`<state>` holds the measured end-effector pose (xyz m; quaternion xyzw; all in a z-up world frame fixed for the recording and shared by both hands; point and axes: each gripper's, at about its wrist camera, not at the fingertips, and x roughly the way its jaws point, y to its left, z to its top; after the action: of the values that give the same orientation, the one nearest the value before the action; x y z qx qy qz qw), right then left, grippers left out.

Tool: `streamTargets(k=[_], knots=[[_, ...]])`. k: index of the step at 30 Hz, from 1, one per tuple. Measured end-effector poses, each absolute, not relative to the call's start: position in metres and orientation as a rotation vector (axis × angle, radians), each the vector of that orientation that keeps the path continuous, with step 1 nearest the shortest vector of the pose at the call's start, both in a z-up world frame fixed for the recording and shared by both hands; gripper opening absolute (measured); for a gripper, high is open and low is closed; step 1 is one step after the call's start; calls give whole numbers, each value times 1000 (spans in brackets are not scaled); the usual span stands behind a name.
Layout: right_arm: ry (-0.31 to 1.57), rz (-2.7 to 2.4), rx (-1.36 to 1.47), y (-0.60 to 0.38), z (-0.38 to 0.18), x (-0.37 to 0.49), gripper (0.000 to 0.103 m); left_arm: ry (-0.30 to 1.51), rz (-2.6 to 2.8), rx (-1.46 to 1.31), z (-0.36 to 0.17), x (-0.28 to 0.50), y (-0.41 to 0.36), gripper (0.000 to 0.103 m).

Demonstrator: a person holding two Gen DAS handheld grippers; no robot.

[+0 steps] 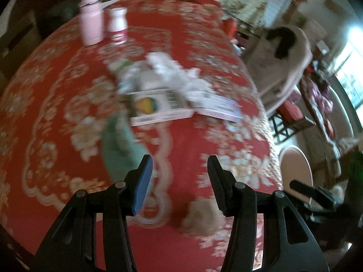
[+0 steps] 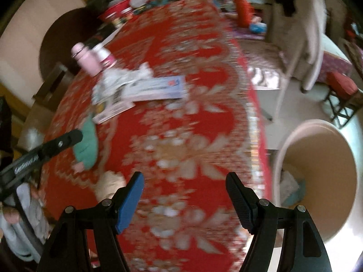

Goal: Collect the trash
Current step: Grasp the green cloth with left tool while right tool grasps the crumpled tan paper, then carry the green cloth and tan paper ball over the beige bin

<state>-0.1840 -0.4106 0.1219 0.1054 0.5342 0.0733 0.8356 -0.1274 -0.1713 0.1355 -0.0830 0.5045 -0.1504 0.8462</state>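
Before you lies a red tablecloth (image 1: 192, 34) with a pale floral pattern, covering the table. At its far side a pink bottle (image 1: 90, 20) stands upright, touching or just beside a white bottle (image 1: 117, 26) with a pink band. Beyond them you see a red round tin (image 2: 118, 9) among blurred clutter. Past the table edge a pale garment (image 1: 292, 61) hangs, apparently over a chair, and a red-cushioned stool (image 2: 342, 86) stands on the floor.

Heavy motion blur both views; fisheye edges dark, bent; window (image 1: 352, 77) glare right.
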Motion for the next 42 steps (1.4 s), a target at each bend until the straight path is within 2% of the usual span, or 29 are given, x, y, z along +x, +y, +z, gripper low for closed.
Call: streamTargets(k=[8,17,19,21,24,27,31,35,42], knots=[[1188,303,234,-349,107,-177,72,1114,-265,-288,120,-118,-123,49],[1247,340,215,-308,79,-171,72,1155,-267,-325,101,-109,-114,53],[1245,329,221,-305,75,-171,67,1159,-264,-323,97,-104,-114,53],[1250,320,231,-303,73,-170,53,1163,-265,-321,93,-100,-115,53],[1252,319,239,-306,69,-169,40,1171,-273,-279,86,-95,-124,53],[1250,320,241,-306,68,-168,34,1156,-271,-253,84,-93,-131,54],[1211,314,250,-315,79,-171,32,1140,-285,-223,83,-93,-135,52],[1171,294,238,-326,92,-170,32,1142,-303,-218,87,-94,-135,39],[1124,237,249,-352,109,-170,32,1098,-376,-215,118,-103,-151,36]])
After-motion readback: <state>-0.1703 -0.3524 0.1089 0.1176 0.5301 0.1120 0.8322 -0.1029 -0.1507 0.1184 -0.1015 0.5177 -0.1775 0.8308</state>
